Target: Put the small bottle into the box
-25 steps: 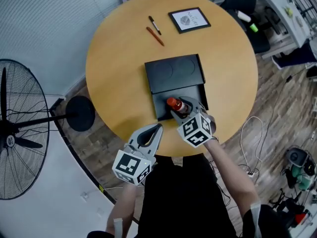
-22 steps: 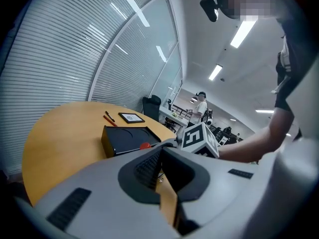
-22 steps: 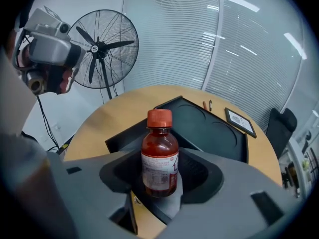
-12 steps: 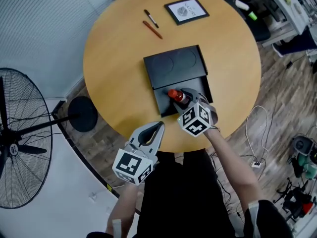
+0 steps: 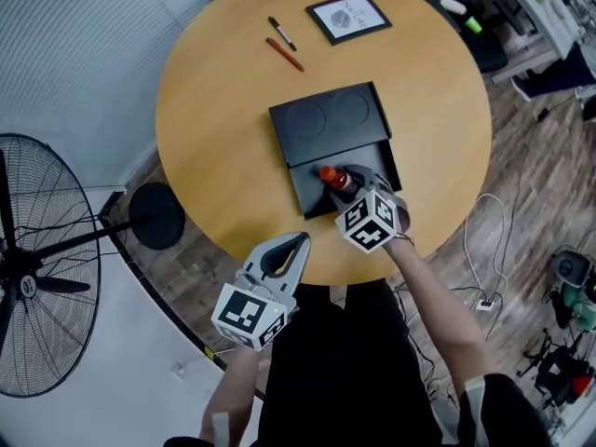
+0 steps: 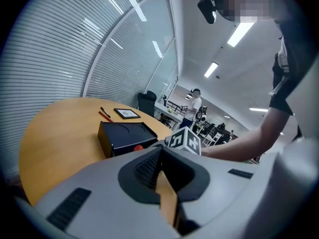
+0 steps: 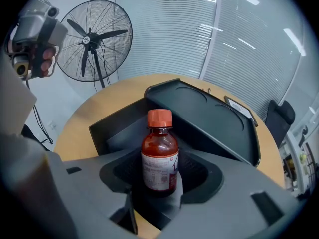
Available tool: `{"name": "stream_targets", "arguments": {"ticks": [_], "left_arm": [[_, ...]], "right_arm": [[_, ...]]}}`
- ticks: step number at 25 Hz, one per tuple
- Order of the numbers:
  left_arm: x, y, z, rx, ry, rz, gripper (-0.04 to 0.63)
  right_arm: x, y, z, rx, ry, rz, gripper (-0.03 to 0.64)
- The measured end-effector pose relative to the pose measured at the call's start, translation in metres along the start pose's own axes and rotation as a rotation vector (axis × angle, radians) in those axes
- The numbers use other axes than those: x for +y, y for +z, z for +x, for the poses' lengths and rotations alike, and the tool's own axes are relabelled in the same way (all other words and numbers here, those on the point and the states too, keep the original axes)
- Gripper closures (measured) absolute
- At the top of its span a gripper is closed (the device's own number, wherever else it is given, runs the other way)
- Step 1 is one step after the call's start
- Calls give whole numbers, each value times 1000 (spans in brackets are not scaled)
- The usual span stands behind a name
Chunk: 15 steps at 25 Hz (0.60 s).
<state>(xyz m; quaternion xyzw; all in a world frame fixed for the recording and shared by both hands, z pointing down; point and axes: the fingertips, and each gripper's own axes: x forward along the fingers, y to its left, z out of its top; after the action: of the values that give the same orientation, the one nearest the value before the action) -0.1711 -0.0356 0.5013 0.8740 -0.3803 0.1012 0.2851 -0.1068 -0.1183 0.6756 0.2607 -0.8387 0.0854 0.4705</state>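
Bottle [image 7: 159, 153], small, with an orange cap, a white label and red-brown contents, stands upright between the jaws of the right claw [image 5: 346, 188], which close on its lower half. In the head view it is at the centre of the frame, within the outline of the open half of a black box [image 5: 307, 194]. Its base is hidden, so contact with the box floor cannot be told. The lid [image 5: 331, 124] lies just above, toward the top of the frame; in the right gripper view it rises tilted behind the bottle. The box rests on a round wooden surface [image 5: 214, 110], near its lower edge. The left claw [image 5: 301, 240] is at lower centre-left, just below the box and not touching it, jaws together with nothing between them. Two pens [image 5: 285, 55] and a framed card [image 5: 349, 17] lie at the top of the surface. A standing fan [image 5: 28, 268] is at far left.
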Motion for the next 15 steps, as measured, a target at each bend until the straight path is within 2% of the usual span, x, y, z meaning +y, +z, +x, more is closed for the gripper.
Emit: {"name": "stream_targets", "arguments": {"ticks": [7,15], "left_arm": [[3,1,-3,1,5,2,598],[4,-1,-5,1,14,-5,598]], "right_arm": [[-2,0,2,10,10,-6,388],[-11,-2,9,16,-26,-20,391]]}}
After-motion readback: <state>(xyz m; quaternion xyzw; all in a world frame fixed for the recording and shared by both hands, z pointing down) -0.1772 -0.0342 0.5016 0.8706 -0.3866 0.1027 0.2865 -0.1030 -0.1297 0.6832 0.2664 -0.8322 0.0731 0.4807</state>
